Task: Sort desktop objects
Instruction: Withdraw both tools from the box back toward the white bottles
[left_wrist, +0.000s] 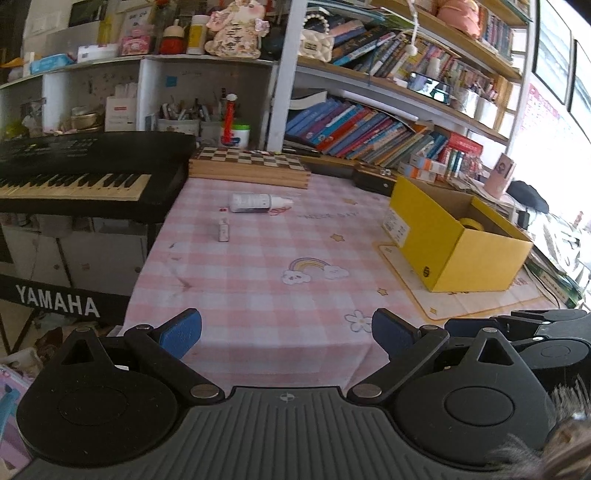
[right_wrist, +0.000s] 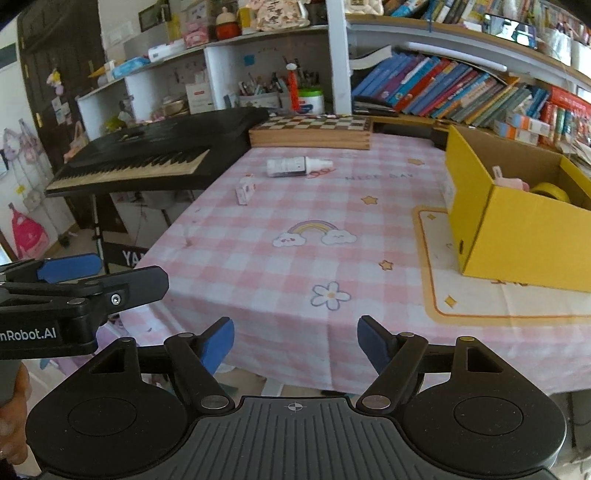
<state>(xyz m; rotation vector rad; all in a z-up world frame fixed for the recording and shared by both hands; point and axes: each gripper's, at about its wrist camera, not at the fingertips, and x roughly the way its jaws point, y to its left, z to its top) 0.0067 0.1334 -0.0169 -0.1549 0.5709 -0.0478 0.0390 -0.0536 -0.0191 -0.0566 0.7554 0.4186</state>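
Note:
A white bottle (left_wrist: 258, 202) (right_wrist: 297, 166) lies on its side far back on the pink checked tablecloth (left_wrist: 266, 258) (right_wrist: 314, 206), with thin red rubber bands (left_wrist: 279, 211) (right_wrist: 320, 172) beside its cap. A small white box (left_wrist: 223, 232) (right_wrist: 245, 190) lies a little nearer. An open yellow cardboard box (left_wrist: 454, 236) (right_wrist: 517, 229) stands at the right; a yellow tape roll (left_wrist: 472, 223) (right_wrist: 550, 190) and a pink item (right_wrist: 508, 181) lie inside. My left gripper (left_wrist: 286, 334) hangs open over the table's near edge, empty. My right gripper (right_wrist: 295, 345) is open too, empty, at the front edge.
A black Yamaha keyboard (left_wrist: 85, 173) (right_wrist: 159, 155) stands left of the table. A wooden chessboard box (left_wrist: 251, 164) (right_wrist: 312, 131) lies at the back edge. Shelves of books (left_wrist: 369, 125) (right_wrist: 443, 88) and pen pots (left_wrist: 181, 114) rise behind. The left gripper's body (right_wrist: 74, 299) shows in the right wrist view.

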